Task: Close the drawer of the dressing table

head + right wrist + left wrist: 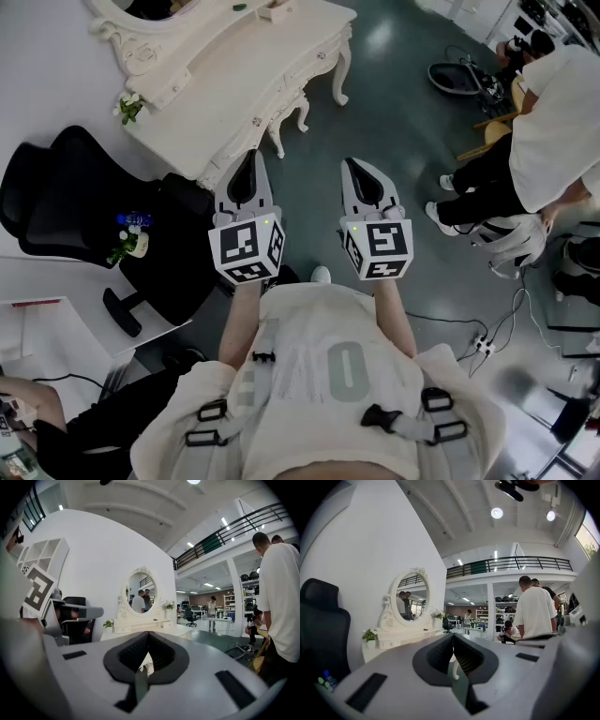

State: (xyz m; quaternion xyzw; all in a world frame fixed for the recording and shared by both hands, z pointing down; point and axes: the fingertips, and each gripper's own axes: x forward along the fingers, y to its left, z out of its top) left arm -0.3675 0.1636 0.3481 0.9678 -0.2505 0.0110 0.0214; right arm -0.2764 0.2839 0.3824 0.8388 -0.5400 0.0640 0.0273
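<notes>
The white dressing table [234,84] with its oval mirror stands at the top of the head view, a short way ahead of both grippers. Its front shows small knobs, and I cannot tell whether a drawer stands out. My left gripper [248,157] is held level, pointing at the table's near end, its jaws shut with nothing between them. My right gripper [354,166] hangs beside it over the floor, also shut and empty. In the left gripper view the closed jaws [452,638] point at the table [393,641]. In the right gripper view they [148,635] point at the table [140,627].
A black office chair [56,197] stands left of the table, with a small potted plant [131,242] by it. Another small plant [128,106] sits on the table's end. A person in a white shirt [553,122] stands at the right. Cables [483,342] lie on the floor.
</notes>
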